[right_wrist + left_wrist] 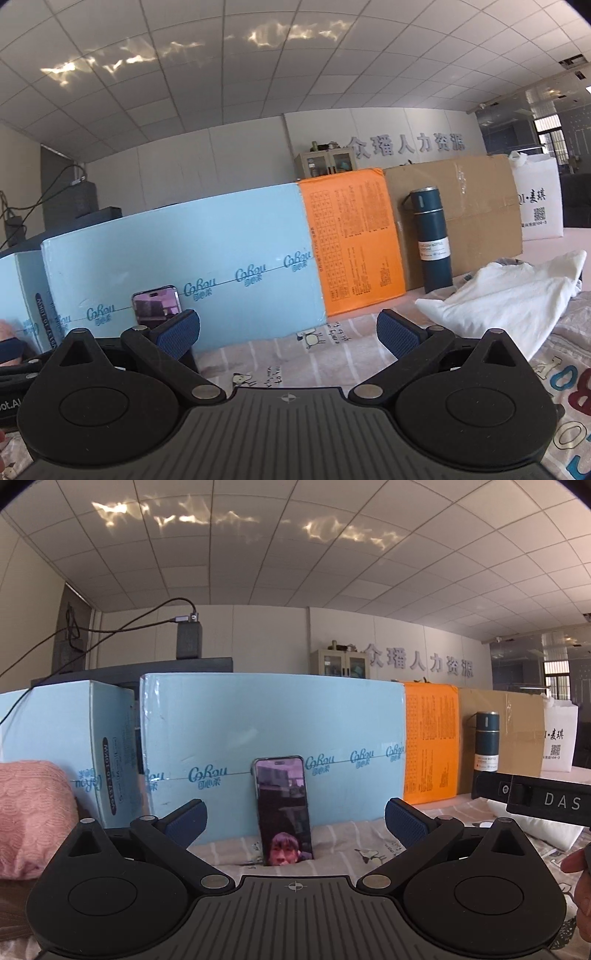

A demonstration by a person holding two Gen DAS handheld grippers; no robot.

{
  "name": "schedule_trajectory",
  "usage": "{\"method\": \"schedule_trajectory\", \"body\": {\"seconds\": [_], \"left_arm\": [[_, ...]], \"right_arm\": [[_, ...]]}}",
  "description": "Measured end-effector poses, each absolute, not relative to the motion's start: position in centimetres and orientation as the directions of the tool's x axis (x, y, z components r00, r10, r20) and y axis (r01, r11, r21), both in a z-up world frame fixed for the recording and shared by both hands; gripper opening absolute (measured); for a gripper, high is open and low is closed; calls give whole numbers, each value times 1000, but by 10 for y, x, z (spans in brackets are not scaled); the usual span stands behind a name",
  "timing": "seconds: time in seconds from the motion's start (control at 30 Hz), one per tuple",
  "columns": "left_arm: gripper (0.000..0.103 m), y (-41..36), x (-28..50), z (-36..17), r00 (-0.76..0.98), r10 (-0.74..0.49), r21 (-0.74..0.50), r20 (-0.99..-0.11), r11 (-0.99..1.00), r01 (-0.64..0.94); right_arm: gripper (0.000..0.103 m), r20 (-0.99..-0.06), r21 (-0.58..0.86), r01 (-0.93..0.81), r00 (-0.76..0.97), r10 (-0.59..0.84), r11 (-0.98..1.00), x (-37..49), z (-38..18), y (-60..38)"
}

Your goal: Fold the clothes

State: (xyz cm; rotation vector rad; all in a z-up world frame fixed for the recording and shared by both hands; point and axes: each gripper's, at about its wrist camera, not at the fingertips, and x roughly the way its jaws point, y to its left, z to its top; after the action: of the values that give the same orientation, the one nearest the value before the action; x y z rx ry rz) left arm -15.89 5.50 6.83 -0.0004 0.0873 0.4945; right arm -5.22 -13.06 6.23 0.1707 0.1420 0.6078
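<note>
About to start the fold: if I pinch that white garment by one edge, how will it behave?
Likely floppy: the white garment lies crumpled in soft folds on the bedsheet, so it should drape and sag. Probably light. It lies near the dark bottle, so a dragged edge might tip it.

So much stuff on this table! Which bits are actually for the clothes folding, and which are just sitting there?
For the job:
- white garment, lying crumpled on the patterned sheet
- left gripper, open and empty
- right gripper, open and empty

Just lying about:
- phone propped against the blue box
- orange box
- cardboard box
- dark flask
- white bag
- pink textile, possibly also laundry
</note>
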Motion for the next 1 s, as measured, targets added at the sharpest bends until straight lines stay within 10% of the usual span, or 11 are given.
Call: {"method": "schedule_trajectory", "body": {"seconds": [0.67, 1.0], "left_arm": [[103, 214, -285, 117, 420, 905, -74, 70, 425, -902], [103, 292, -352, 52, 521, 847, -454, -108, 424, -783]], "right_arm": [[102, -121, 241, -884, 382, 916, 400, -103, 105, 38], [101, -184, 333, -919, 155, 971, 210, -81, 102, 149]]}}
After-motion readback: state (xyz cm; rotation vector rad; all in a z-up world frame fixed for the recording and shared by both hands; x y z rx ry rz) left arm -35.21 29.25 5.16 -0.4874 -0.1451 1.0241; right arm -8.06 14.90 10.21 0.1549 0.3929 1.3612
